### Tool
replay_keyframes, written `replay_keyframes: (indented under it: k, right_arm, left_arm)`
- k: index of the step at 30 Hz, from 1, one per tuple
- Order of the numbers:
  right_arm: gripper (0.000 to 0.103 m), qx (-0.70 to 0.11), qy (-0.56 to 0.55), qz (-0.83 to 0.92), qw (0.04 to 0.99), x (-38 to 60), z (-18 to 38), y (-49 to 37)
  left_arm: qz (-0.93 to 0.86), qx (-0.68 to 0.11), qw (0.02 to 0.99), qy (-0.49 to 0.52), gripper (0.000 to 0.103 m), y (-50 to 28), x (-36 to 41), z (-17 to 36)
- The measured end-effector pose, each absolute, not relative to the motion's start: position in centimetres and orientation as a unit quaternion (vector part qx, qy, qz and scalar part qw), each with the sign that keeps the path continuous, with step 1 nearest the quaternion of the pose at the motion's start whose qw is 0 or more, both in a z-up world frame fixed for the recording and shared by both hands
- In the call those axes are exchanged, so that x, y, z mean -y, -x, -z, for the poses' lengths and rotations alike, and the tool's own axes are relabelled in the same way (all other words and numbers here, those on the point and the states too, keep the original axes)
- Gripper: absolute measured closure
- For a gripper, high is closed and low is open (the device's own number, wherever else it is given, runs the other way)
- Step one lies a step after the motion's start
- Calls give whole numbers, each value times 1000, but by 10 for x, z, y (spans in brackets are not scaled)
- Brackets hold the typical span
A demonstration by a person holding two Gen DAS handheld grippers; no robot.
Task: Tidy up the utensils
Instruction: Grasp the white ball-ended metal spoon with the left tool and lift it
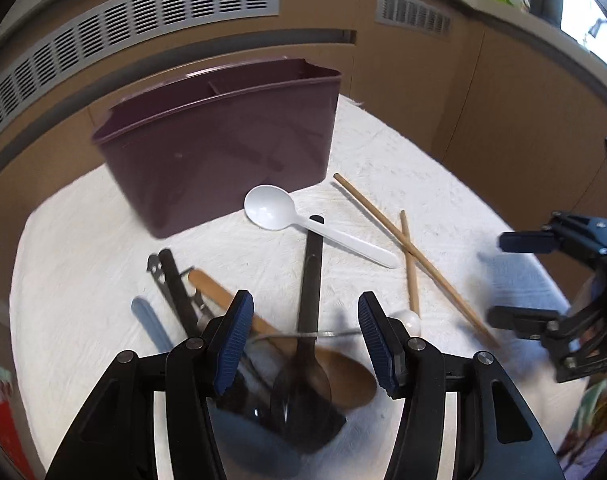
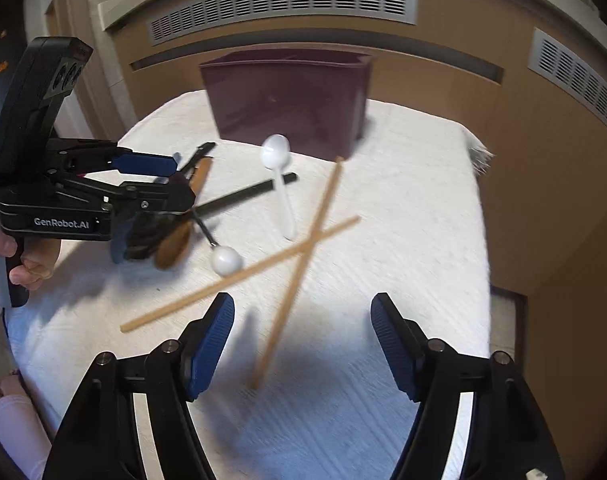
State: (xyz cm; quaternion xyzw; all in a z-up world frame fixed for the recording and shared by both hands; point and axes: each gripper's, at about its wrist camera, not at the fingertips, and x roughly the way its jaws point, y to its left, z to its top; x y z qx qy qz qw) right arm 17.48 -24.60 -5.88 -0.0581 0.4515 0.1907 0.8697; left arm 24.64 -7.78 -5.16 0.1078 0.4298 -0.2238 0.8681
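Observation:
A maroon utensil holder (image 1: 223, 136) (image 2: 291, 96) stands at the back of the white cloth. A white plastic spoon (image 1: 303, 224) (image 2: 281, 184) lies in front of it, across a black spatula handle (image 1: 313, 276). Two crossed wooden chopsticks (image 1: 411, 252) (image 2: 303, 248) lie to the right. A wooden spoon (image 1: 343, 376), black tools (image 1: 175, 284) and a white-ball-ended utensil (image 2: 225, 260) lie in a pile. My left gripper (image 1: 303, 320) (image 2: 163, 180) is open over the pile. My right gripper (image 2: 303, 320) (image 1: 507, 280) is open above the chopsticks.
The white cloth (image 2: 403, 220) covers a small table whose right edge drops off near a wooden cabinet wall with vents (image 2: 283, 0). A blue-grey handle (image 1: 151, 328) lies at the left of the pile.

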Motion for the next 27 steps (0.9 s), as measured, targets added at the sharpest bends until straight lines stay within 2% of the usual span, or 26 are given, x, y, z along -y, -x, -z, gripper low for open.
replay_keyframes:
  k: [3, 5, 7, 12, 20, 25, 27]
  right_arm:
    - [34, -460, 40, -178, 869, 261, 62, -173]
    - [34, -463, 33, -172, 869, 268, 65, -171]
    - [34, -465, 28, -168, 869, 271, 66, -171]
    - [34, -470, 15, -172, 866, 270, 70, -176]
    - [27, -470, 3, -167, 867, 267, 70, -185]
    - [27, -471, 5, -163, 867, 270, 70, -180]
    - [27, -470, 8, -162, 867, 272, 70, -176]
  left_arm:
    - [184, -429, 878, -103, 51, -265, 72, 56]
    - [166, -442, 877, -87, 77, -276, 60, 61]
    - [160, -457, 872, -71, 82, -280, 47, 66]
    - [161, -469, 866, -59, 82, -255, 25, 67]
    - [218, -466, 854, -76, 80, -208, 25, 53]
    - [285, -447, 841, -108, 73, -207, 60, 40]
    - [315, -449, 826, -129, 66, -210, 82, 43]
